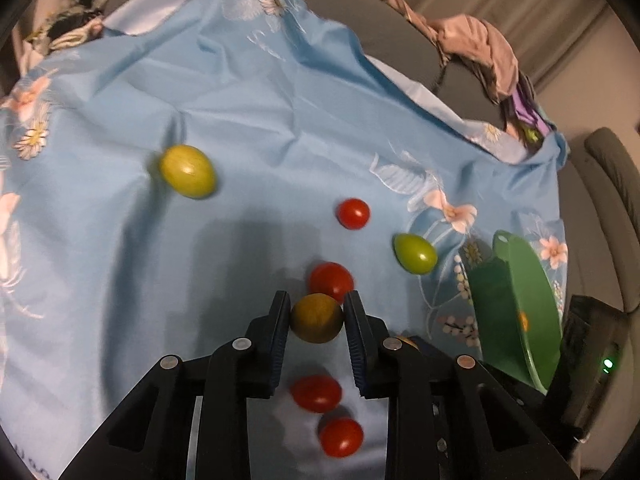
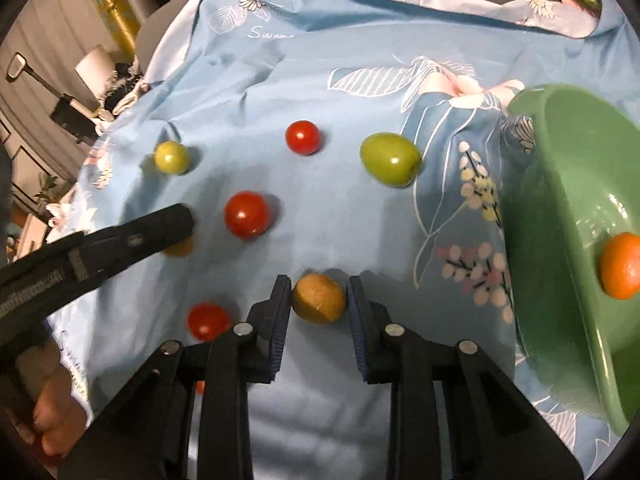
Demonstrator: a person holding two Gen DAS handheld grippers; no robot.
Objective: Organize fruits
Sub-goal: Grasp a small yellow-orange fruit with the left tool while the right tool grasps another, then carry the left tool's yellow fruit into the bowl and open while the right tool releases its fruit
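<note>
On the blue floral cloth (image 2: 248,92) spread before my right fingers I read white script lettering "Swee" (image 2: 269,33), and the rest of the word fades into a fold. At the lower left edge of my left view the cloth bears dark print, too cut off to read.

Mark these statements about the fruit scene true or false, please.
1. The green bowl holds an orange fruit. True.
2. The cloth is plain red. False: it is light blue with flowers.
3. A yellow-brown fruit sits between the fingers of the right hand-held gripper. True.
4. Every red tomato is in the bowl. False: those in view lie on the cloth.
</note>
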